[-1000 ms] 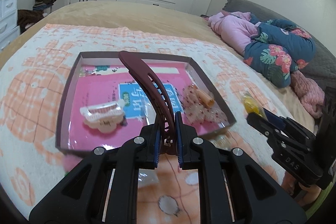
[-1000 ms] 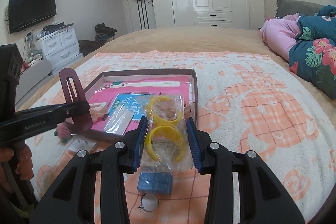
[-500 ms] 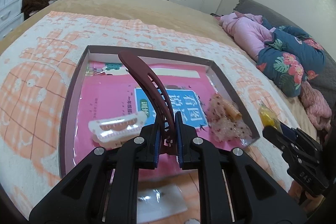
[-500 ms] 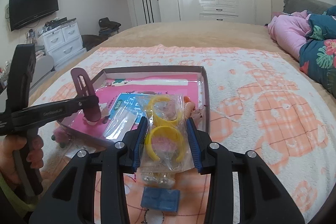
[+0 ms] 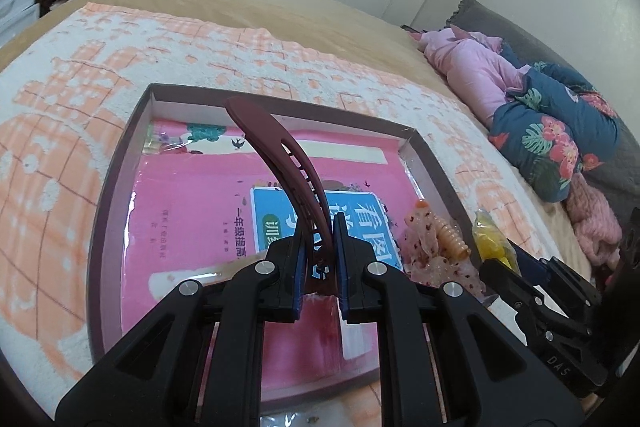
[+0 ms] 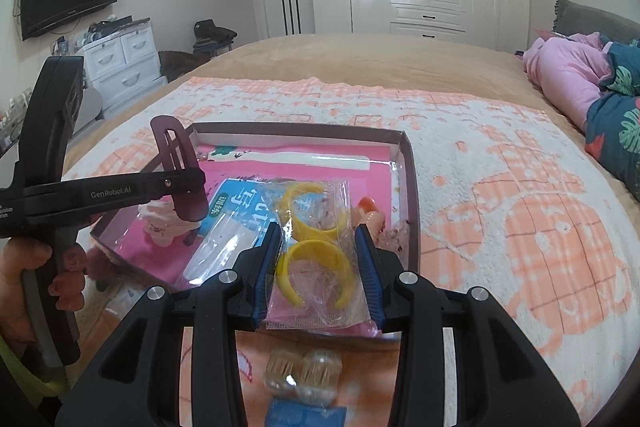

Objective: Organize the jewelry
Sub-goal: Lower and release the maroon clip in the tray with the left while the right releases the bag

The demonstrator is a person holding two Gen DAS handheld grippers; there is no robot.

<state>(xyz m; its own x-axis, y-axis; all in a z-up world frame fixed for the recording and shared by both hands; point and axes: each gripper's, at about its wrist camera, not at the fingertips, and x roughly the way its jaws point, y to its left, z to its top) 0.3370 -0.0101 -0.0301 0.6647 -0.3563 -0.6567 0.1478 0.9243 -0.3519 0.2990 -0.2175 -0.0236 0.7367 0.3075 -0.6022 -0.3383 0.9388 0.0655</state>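
Note:
My left gripper [image 5: 318,259] is shut on a curved maroon hair clip [image 5: 280,163], which stands up over the shallow maroon-rimmed box [image 5: 108,195] with a pink book [image 5: 192,203] in its bottom. In the right wrist view that left gripper [image 6: 188,183] holds the maroon hair clip [image 6: 176,163] above the box's left side. My right gripper [image 6: 318,259] is shut on a clear bag of yellow bangles [image 6: 316,243], over the box's near edge [image 6: 412,219]. A white claw clip [image 6: 160,223] and an orange spiral tie with speckled fabric [image 5: 436,247] lie in the box.
The box sits on an orange-and-white blanket [image 6: 520,195] on a bed. Clear bead items [image 6: 304,371] and a blue piece [image 6: 304,413] lie on the blanket below my right gripper. Pink and floral bedding [image 5: 520,99] is piled at the right. A hand [image 6: 24,275] grips the left tool.
Both grippers have moved forward over the box, which now looks larger and nearer. The white claw clip has slipped behind the left gripper's body. Both grips are unchanged.

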